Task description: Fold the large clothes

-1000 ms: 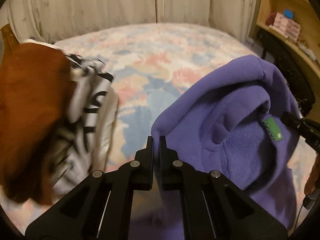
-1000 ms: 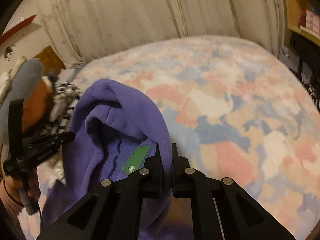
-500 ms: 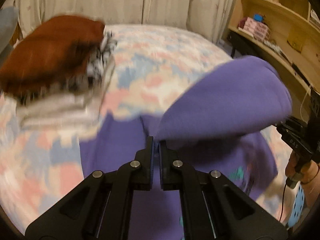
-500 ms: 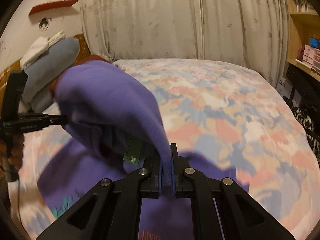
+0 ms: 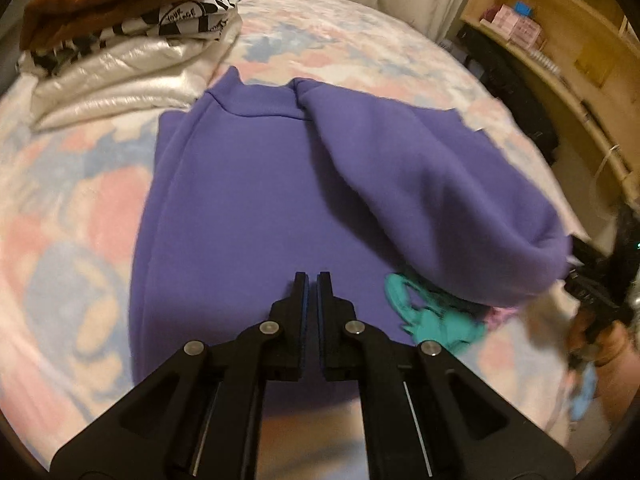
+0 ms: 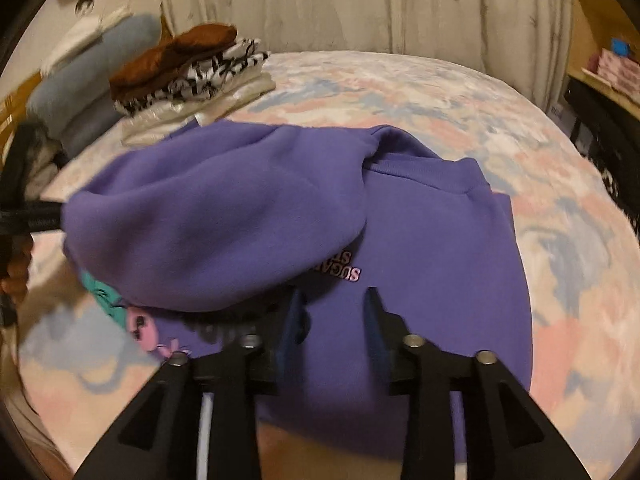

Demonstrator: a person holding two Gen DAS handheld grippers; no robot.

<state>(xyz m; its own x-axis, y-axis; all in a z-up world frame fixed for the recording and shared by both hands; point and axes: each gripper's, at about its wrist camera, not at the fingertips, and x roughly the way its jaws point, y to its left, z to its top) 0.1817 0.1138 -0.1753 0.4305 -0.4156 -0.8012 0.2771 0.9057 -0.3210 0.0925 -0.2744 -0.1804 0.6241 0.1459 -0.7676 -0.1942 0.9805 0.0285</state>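
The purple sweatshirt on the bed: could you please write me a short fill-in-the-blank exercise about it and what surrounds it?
1. The sweatshirt spread on the bed is ___ in colour.
2. The top garment of the folded stack is ___.
3. The lettering printed on the sweatshirt is ___.
4. Behind the bed hang pale ___.

Missing words: purple; brown; pink; curtains.

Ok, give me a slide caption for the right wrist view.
Right gripper, jaws just opened and empty, over a purple sweatshirt on the bed.
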